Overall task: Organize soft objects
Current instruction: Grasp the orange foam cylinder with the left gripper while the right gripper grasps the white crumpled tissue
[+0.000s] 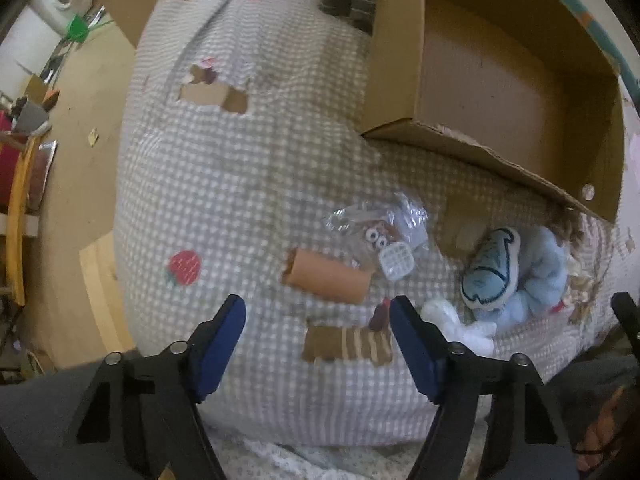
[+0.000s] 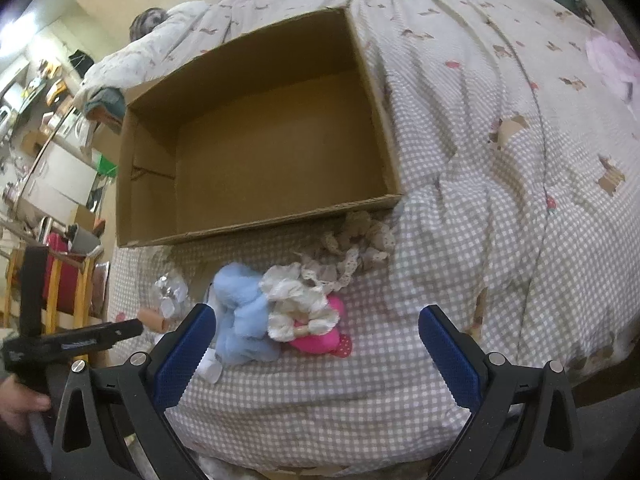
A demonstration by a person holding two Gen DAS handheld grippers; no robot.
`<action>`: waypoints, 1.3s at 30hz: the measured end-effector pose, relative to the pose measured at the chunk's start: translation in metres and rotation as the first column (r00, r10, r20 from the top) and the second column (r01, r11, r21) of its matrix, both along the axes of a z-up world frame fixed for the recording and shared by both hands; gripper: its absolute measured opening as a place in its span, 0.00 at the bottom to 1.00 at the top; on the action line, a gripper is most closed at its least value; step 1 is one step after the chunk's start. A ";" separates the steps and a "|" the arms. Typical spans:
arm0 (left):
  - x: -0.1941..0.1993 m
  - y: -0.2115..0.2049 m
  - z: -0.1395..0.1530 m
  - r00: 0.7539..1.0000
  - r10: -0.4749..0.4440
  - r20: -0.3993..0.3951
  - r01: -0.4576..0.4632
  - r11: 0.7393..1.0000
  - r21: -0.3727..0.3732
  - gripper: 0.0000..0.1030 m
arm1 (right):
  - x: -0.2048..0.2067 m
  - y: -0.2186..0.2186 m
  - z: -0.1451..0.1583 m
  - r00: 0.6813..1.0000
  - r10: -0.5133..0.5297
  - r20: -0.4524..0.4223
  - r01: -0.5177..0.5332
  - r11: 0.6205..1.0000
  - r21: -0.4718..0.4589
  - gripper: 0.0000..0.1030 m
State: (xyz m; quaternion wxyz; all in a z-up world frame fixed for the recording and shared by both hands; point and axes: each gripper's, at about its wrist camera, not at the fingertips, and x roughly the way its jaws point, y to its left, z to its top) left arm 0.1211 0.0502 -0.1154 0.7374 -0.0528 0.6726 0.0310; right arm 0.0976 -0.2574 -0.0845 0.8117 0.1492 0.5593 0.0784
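Fingers of the left gripper and right gripper are standing spread, gripping nothing, while the blue plush toy, perhaps partly hidden, is lying beside the cardboard box.

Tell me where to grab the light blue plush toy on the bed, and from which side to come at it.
Grip the light blue plush toy across its soft, bunched middle, coming from above. It lies flat on the checked bedcover, so only its top is free. The lace doll presses against one side, so probably set the fingers on the other axis. The right gripper is open with nothing between its fingers.
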 end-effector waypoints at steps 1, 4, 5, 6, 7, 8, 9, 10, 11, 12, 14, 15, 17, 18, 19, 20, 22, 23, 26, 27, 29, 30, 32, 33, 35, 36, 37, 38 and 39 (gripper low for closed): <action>0.003 -0.003 -0.004 1.000 -0.012 -0.002 0.012 1.000 0.008 0.65 | 0.000 -0.002 -0.002 1.000 -0.008 -0.009 0.008 1.000 0.002 1.00; 0.015 -0.009 -0.020 0.999 -0.034 -0.027 0.035 0.999 0.024 0.56 | 0.003 -0.007 -0.003 0.999 -0.024 -0.024 0.024 1.000 0.002 1.00; 0.018 -0.010 -0.026 0.999 -0.037 -0.032 0.038 0.999 0.028 0.53 | 0.002 -0.008 -0.002 0.999 -0.026 -0.024 0.026 1.000 0.003 1.00; 0.021 -0.010 -0.031 0.998 -0.039 -0.042 0.040 0.999 0.027 0.52 | 0.003 -0.008 -0.002 0.999 -0.026 -0.022 0.026 1.000 0.005 1.00; 0.023 -0.010 -0.036 0.998 -0.035 -0.051 0.036 0.999 0.029 0.52 | 0.003 -0.008 -0.001 0.999 -0.026 -0.020 0.026 1.000 0.005 1.00; 0.024 -0.009 -0.039 0.998 -0.029 -0.052 0.031 0.999 0.034 0.52 | 0.003 -0.008 -0.001 1.000 -0.026 -0.018 0.026 1.000 0.004 1.00; 0.025 -0.009 -0.041 0.998 -0.028 -0.048 0.029 0.999 0.032 0.51 | 0.003 -0.008 -0.001 1.000 -0.024 -0.017 0.024 1.000 0.003 1.00; 0.025 -0.010 -0.043 0.998 -0.033 -0.047 0.035 0.999 0.029 0.48 | 0.004 -0.007 -0.002 1.000 -0.022 -0.016 0.022 1.000 0.001 1.00; 0.026 -0.012 -0.044 0.998 -0.042 -0.047 0.043 0.999 0.033 0.46 | 0.004 -0.006 -0.003 1.000 -0.019 -0.015 0.019 1.000 -0.002 1.00; 0.026 -0.014 -0.046 0.998 -0.051 -0.046 0.052 0.998 0.036 0.38 | 0.004 -0.006 -0.003 1.000 -0.015 -0.016 0.015 1.000 -0.004 1.00; 0.027 -0.020 -0.051 0.997 -0.059 -0.051 0.061 0.997 0.041 0.33 | 0.006 -0.003 -0.003 1.000 -0.009 -0.018 0.009 1.000 -0.006 1.00; 0.027 -0.019 -0.053 0.997 -0.054 -0.048 0.056 0.998 0.038 0.28 | 0.005 -0.001 -0.003 1.000 -0.007 -0.019 0.007 1.000 -0.007 1.00; 0.025 -0.016 -0.052 0.996 -0.026 -0.087 0.032 0.998 0.062 0.20 | 0.005 0.000 -0.003 1.000 -0.006 -0.018 0.006 1.000 -0.005 1.00; 0.024 -0.015 -0.051 0.996 -0.023 -0.083 0.026 0.999 0.045 0.09 | 0.005 0.000 -0.003 1.000 -0.005 -0.018 0.005 1.000 -0.005 1.00; 0.021 -0.014 -0.048 0.997 -0.020 -0.081 0.022 1.000 0.021 0.08 | 0.005 0.000 -0.002 1.000 -0.005 -0.016 0.005 1.000 -0.003 1.00; 0.018 -0.013 -0.043 0.997 -0.016 -0.071 0.018 1.000 0.020 0.08 | 0.005 0.001 -0.002 1.000 -0.006 -0.015 0.006 1.000 -0.002 1.00; 0.007 0.000 -0.029 0.998 -0.013 -0.054 0.013 1.000 0.008 0.07 | 0.006 0.001 -0.002 1.000 -0.008 -0.017 0.008 1.000 -0.001 1.00; 0.002 0.001 -0.022 0.999 -0.011 -0.046 0.011 1.000 -0.006 0.07 | 0.005 -0.001 -0.002 1.000 -0.011 -0.017 0.011 1.000 0.000 1.00; -0.012 0.007 0.006 1.000 -0.013 0.014 0.014 0.999 -0.031 0.07 | 0.005 -0.007 -0.001 0.999 -0.029 -0.020 0.030 1.000 0.010 1.00; -0.014 0.007 0.017 0.999 -0.020 0.048 0.021 0.999 -0.026 0.07 | 0.006 -0.009 -0.001 0.999 -0.039 -0.021 0.040 0.999 0.017 1.00; -0.019 0.011 0.034 0.994 -0.010 0.110 0.011 1.000 -0.010 0.07 | 0.007 -0.017 -0.002 0.998 -0.057 -0.023 0.058 0.998 0.039 1.00; -0.019 0.013 0.040 0.992 -0.001 0.129 0.001 1.000 0.000 0.07 | 0.007 -0.019 -0.002 0.998 -0.065 -0.026 0.066 0.996 0.051 1.00; -0.016 0.019 0.044 0.988 0.030 0.149 -0.033 0.999 0.018 0.07 | 0.009 -0.022 -0.005 0.997 -0.073 -0.040 0.076 0.995 0.068 1.00; -0.013 0.023 0.045 0.987 0.044 0.152 -0.048 0.999 0.019 0.07 | 0.011 -0.023 -0.006 0.996 -0.070 -0.049 0.074 0.994 0.077 1.00; -0.007 0.023 0.046 0.986 0.075 0.147 -0.075 0.997 -0.005 0.07 | 0.013 -0.023 -0.011 0.996 -0.056 -0.064 0.061 0.994 0.093 1.00; -0.006 0.028 0.047 0.986 0.084 0.143 -0.081 0.996 -0.029 0.07 | 0.014 -0.022 -0.013 0.996 -0.049 -0.071 0.056 0.993 0.102 0.92; -0.007 0.030 0.049 0.986 0.085 0.145 -0.079 0.996 -0.048 0.07 | 0.016 -0.021 -0.016 0.996 -0.044 -0.082 0.053 0.992 0.110 0.88; -0.004 0.024 0.050 0.986 0.082 0.148 -0.074 0.996 -0.058 0.07 | 0.018 -0.021 -0.022 0.994 -0.044 -0.100 0.056 0.991 0.118 0.84; -0.005 0.024 0.052 0.985 0.075 0.155 -0.065 0.995 -0.070 0.07 | 0.020 -0.021 -0.027 0.991 -0.048 -0.121 0.063 0.990 0.125 0.83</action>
